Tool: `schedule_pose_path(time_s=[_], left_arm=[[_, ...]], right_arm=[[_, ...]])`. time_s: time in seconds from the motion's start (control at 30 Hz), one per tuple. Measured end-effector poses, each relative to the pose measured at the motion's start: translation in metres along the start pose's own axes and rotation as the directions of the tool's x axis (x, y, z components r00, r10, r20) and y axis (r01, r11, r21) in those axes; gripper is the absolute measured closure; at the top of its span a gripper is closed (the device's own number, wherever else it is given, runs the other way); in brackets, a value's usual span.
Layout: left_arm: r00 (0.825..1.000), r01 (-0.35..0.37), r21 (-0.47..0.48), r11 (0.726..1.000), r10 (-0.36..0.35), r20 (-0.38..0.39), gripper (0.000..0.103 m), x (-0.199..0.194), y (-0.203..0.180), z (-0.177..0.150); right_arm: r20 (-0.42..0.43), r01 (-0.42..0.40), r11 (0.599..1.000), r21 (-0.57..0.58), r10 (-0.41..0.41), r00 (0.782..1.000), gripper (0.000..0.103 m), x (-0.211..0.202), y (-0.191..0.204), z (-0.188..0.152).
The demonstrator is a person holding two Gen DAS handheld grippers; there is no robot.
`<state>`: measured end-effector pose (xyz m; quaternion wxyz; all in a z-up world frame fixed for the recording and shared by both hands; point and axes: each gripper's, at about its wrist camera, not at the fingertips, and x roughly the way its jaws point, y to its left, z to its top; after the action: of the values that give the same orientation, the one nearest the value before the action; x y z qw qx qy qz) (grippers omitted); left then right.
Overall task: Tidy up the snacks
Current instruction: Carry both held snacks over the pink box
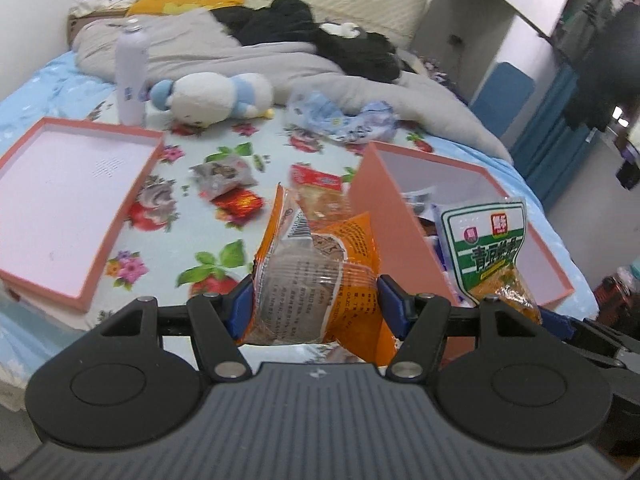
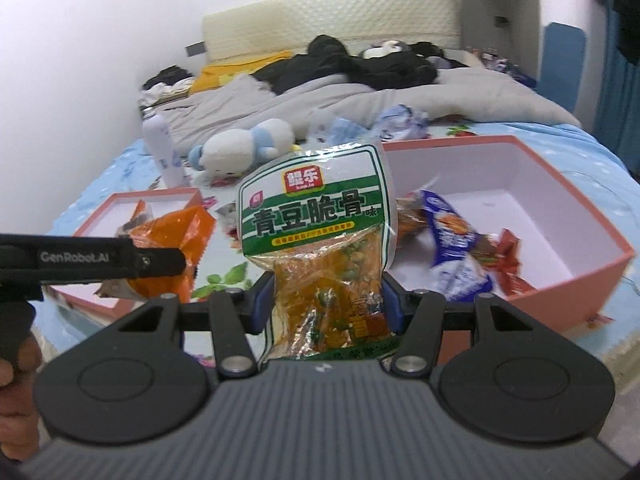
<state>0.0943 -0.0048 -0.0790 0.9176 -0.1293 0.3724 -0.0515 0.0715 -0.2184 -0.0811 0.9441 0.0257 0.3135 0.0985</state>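
1. The left gripper [image 1: 314, 306] is closed on an orange snack packet [image 1: 316, 276]. The packet stands upright between the two blue pads [image 1: 390, 304] and is squeezed at its middle, and its top part rises above the fingers.
2. The right gripper [image 2: 320, 304] is clamped on a green-and-white snack packet [image 2: 320, 216]. The clear lower part of this packet sits between the pads, and the printed label stands above them, facing the camera.
3. In the left wrist view the same green-and-white packet shows just to the right of the orange one, in front of the deep pink box [image 1: 384, 208].
4. In the right wrist view the orange packet shows at the left, behind the black body of the left gripper, in front of the shallow pink lid [image 2: 120, 200].
5. Inside the deep pink box [image 2: 560, 208] lie a blue-and-white packet [image 2: 452, 240] and a red packet [image 2: 508, 260], against the near left side of the box.
6. On the flowered bedsheet [image 1: 208, 256] between the lid [image 1: 60, 200] and the box lie three more snacks: a red foil packet [image 1: 240, 202], a grey packet [image 1: 224, 174] touching it, and a red-topped clear packet [image 1: 320, 188].
7. Farther away there are a white bottle [image 1: 131, 76] standing upright, a plush toy [image 1: 216, 98] on its side, and a crumpled blue plastic bag [image 1: 344, 118].
8. At the back lie a grey blanket [image 1: 240, 52] and black clothes [image 1: 320, 36].
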Motion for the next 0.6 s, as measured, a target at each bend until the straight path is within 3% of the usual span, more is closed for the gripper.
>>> schedule_pose_path(time_s=[0.27, 0.6], left_arm=[[0.996, 0.086, 0.064, 0.994, -0.086, -0.006, 0.034, 0.006, -0.043, 0.000], [0.984, 0.176, 0.132, 0.976, -0.169, -0.065, 0.034, 0.050, -0.098, 0.014]], right_arm=[[0.008, 0.081, 0.996, 0.027, -0.082, 0.997, 0.046, -0.026, -0.030, -0.011], [0.025, 0.124, 0.987, 0.100, -0.127, 0.992, 0.046, -0.008, -0.074, 0.006]])
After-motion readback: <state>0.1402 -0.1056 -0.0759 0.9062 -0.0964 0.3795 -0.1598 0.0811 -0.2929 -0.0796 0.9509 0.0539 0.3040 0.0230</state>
